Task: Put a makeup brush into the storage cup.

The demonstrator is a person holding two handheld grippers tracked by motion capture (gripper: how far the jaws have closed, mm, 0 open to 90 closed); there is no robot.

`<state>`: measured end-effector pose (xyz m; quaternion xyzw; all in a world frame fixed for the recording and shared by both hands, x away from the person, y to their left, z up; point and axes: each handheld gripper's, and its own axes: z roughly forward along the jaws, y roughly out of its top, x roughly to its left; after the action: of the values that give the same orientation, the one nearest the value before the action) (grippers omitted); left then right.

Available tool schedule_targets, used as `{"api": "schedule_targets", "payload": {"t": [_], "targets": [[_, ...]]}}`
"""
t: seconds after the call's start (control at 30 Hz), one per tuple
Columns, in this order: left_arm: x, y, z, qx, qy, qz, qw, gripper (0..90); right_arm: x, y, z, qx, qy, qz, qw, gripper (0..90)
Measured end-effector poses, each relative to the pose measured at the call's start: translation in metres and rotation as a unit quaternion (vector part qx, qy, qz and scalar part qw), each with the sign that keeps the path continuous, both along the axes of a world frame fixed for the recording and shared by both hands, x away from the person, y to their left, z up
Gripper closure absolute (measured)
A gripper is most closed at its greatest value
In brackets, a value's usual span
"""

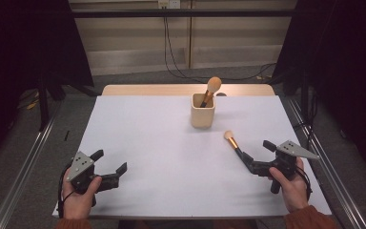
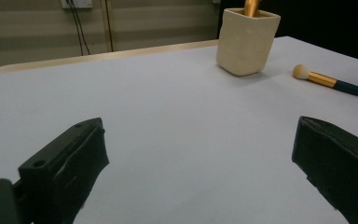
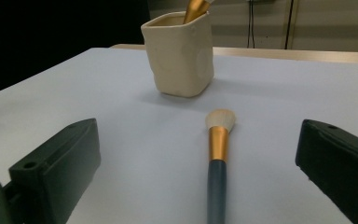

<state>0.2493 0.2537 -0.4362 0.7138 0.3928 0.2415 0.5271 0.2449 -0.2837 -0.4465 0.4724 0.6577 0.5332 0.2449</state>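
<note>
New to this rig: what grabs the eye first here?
The cream cup at the table's far middle, with one makeup brush standing in it. Next, a second brush lying flat on the white table, its handle running between the open right tongs. The left tongs sit open and empty at the near left.

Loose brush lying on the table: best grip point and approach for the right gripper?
Grip the dark handle just behind the gold ferrule of the loose brush. It lies flat on the table, handle end toward the right gripper, whose open jaws already straddle it. Come from above at that end, closing across the handle's width; the round, slim shaft suits this.
</note>
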Motion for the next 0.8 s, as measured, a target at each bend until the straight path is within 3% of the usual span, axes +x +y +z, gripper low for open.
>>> {"api": "schedule_targets", "payload": {"t": [0.53, 0.63, 0.8], "targets": [[-0.006, 0.003, 0.003, 0.004, -0.005, -0.006, 1.0, 3.0, 0.04, 0.007, 0.016, -0.025, 0.021, 0.031, 0.999, 1.0], [-0.006, 0.004, 0.003, 0.003, -0.006, -0.003, 1.0, 3.0, 0.048, 0.011, 0.02, -0.043, 0.034, 0.044, 0.9975, 0.9], [-0.004, 0.002, 0.002, 0.005, -0.007, -0.006, 0.9999, 3.0, 0.061, 0.017, 0.013, -0.052, 0.06, 0.045, 0.9958, 1.1]]}}
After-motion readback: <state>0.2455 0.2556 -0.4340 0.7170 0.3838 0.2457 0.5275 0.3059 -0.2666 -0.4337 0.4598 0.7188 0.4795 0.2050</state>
